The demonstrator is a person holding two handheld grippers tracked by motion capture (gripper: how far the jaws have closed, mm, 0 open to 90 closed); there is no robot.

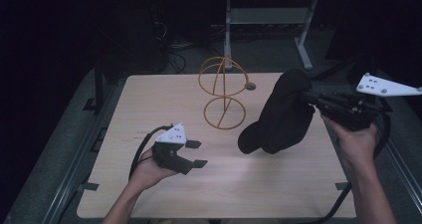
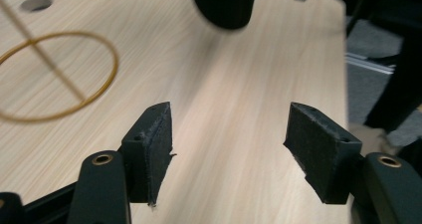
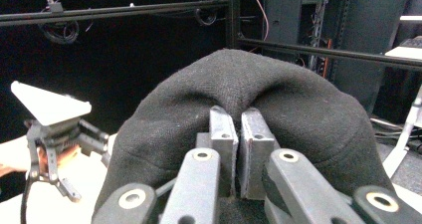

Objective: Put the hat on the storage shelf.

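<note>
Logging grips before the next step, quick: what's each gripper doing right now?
Left gripper: open, holding nothing.
Right gripper: closed on the black cap.

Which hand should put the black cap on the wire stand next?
Right. The right gripper is shut on the black cap, holding it off the table beside the wire stand. The left gripper is open and holds nothing, nearer the person.
</note>
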